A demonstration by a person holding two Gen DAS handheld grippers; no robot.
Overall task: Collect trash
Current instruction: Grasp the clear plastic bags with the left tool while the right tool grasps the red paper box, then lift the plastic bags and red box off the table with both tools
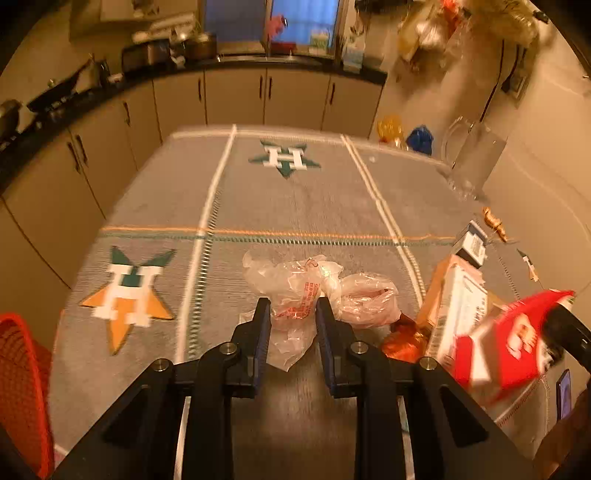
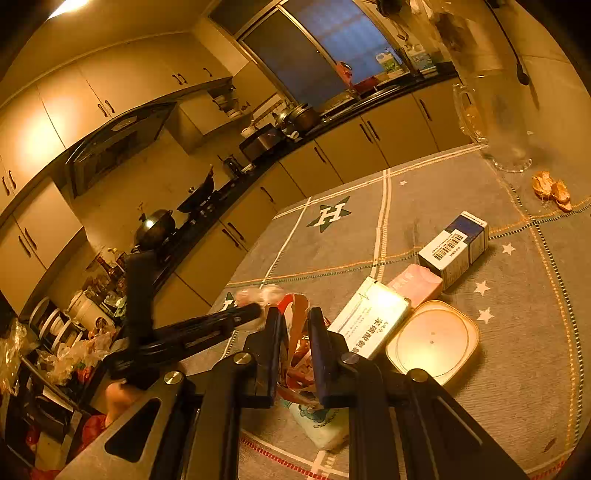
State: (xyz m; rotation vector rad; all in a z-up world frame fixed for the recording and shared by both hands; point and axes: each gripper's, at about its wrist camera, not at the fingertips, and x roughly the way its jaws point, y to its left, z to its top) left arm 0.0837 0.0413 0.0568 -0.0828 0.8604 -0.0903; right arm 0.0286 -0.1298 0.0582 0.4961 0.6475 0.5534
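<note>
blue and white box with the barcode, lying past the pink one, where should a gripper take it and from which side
Grip the blue and white box across its two long side faces near mid-length, coming from above. It lies flat on the tablecloth with the barcoded end toward the camera. The pink box appears to crowd its near end, so a level approach from there looks blocked; the far long side is clear.

My left camera is looking steeply down along my jaws from close above the worktop, facing the far cabinets and window. My right camera is sitting low and near at the worktop's right side, tilting less and facing left across it toward the stove wall. Both are taking in the star-patterned cloth, the boxes and glass pitcher.
</note>
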